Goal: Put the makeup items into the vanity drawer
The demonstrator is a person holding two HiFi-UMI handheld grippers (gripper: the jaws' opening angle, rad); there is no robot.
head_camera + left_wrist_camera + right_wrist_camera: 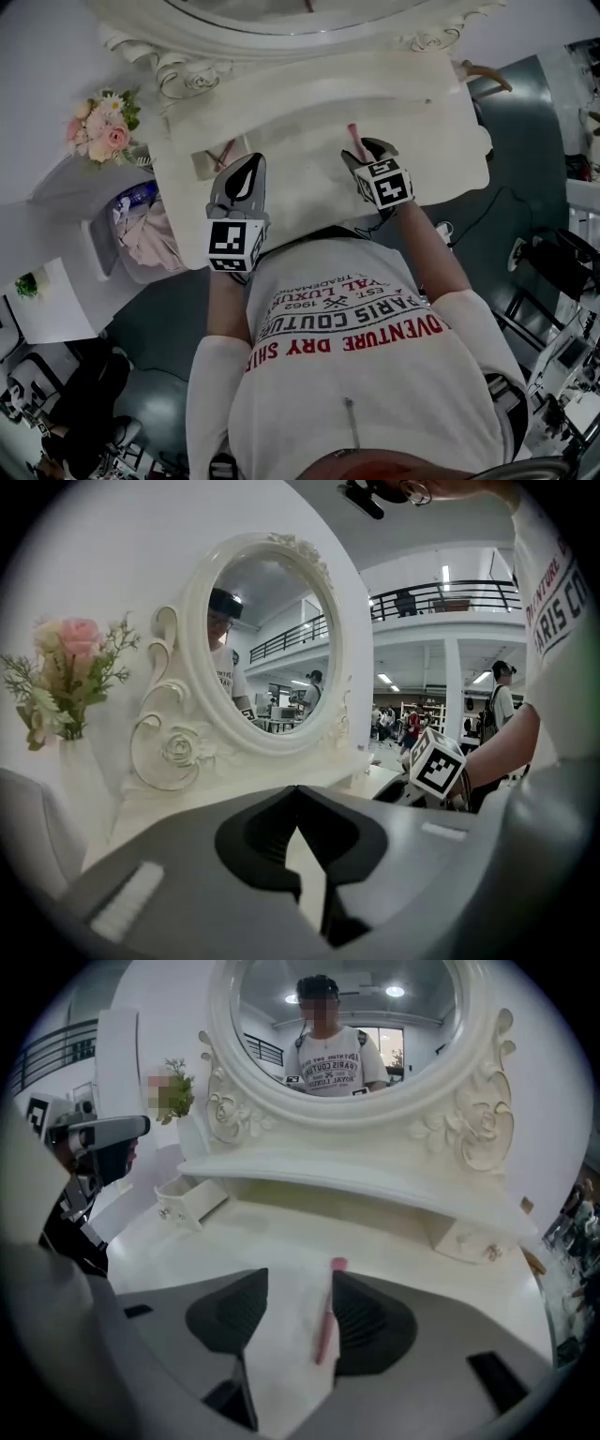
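A thin pink makeup pencil [325,1326] lies on the white vanity top [394,1241], between the jaws of my open right gripper [291,1312] and close against the right-hand jaw. From the head view the pencil [355,139] pokes out just beyond the right gripper [367,150]. At the left, a small drawer [208,161] stands pulled out with something reddish inside; it also shows in the right gripper view as the open drawer [178,1202]. My left gripper [246,178] hovers near that drawer. Its jaws [305,855] are narrowly apart and hold nothing.
The oval carved mirror [267,639] rises at the back of the vanity. A vase of pink flowers [98,127] stands left of it. A closed small drawer [466,1238] sits under the right of the shelf. A bin with cloth [141,230] is on the floor at the left.
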